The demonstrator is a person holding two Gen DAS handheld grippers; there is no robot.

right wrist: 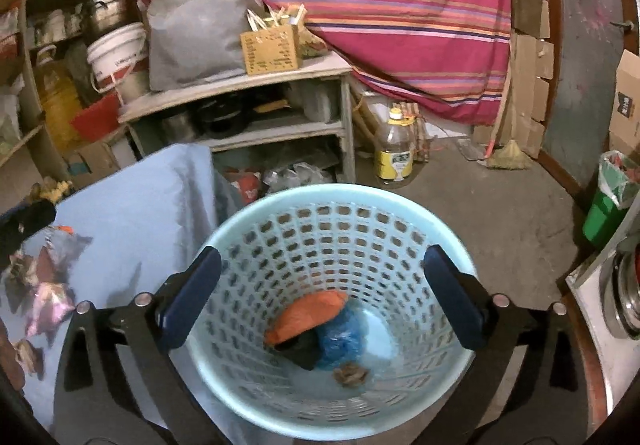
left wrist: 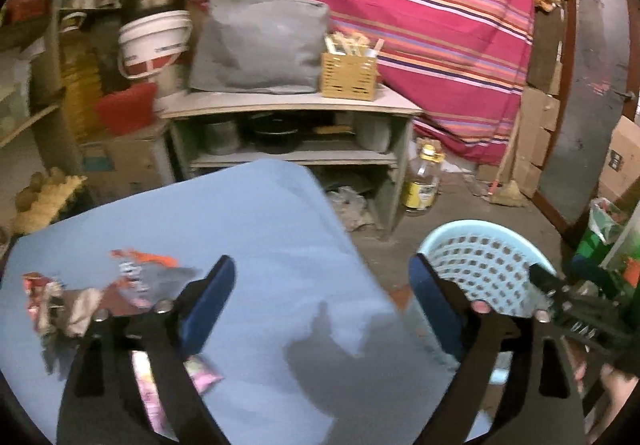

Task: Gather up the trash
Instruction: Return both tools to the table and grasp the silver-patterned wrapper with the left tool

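Observation:
A light blue perforated trash basket (right wrist: 340, 205) stands on the floor beside a table under a blue cloth (left wrist: 256, 229). It holds an orange wrapper (right wrist: 308, 315), a blue bag (right wrist: 344, 337) and a brown scrap (right wrist: 351, 375). My right gripper (right wrist: 320, 297) is open and empty above the basket's mouth. My left gripper (left wrist: 320, 309) is open and empty over the blue cloth. Several crumpled wrappers (left wrist: 132, 281) lie on the cloth left of it, and a pink wrapper (left wrist: 200, 373) lies under its left finger. The basket (left wrist: 484, 241) and the right gripper show at the right of the left wrist view.
A grey shelf unit (right wrist: 280, 79) with a wooden box (right wrist: 270, 47) stands behind the table. An oil bottle (right wrist: 394, 153) stands on the concrete floor. A green bin (right wrist: 604, 213) is at the right. A striped cloth (right wrist: 360, 5) hangs behind.

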